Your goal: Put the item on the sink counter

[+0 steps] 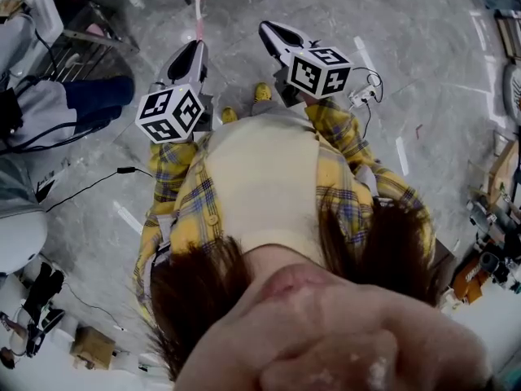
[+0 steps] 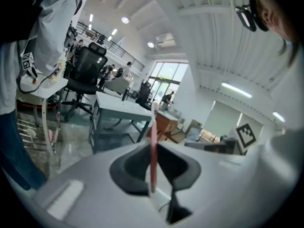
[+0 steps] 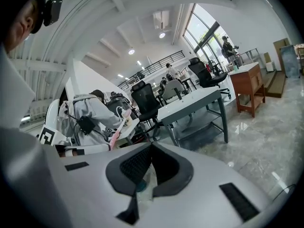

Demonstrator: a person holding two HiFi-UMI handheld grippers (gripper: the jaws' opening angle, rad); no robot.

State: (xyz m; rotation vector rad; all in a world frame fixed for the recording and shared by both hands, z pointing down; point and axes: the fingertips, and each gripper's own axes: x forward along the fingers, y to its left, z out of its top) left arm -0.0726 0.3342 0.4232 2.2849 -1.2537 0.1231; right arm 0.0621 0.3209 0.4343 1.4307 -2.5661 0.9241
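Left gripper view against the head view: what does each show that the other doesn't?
Only the left gripper view: the fingers shut on the pink toothbrush, with a desk and an office chair behind. Only the head view: the right gripper, the marker cubes, the marble floor, the person's yellow plaid shirt. Both: the pink toothbrush sticking out of the left gripper.

I am looking at bright, even daylight coming through tall windows [image 3: 205, 31] in the right gripper view, while ceiling lamps [image 2: 125, 20] are glowing as small white spots. In the dimmer head view, the marble floor [image 1: 423, 55] is catching pale streaks of glare. All three views are bending strongly toward dark, rounded edges. In the left gripper view, the pink toothbrush [image 2: 154, 127] clamped in the left gripper [image 2: 153, 148] is looking soft and out of focus. A smeared patch is covering the head view's lower part.
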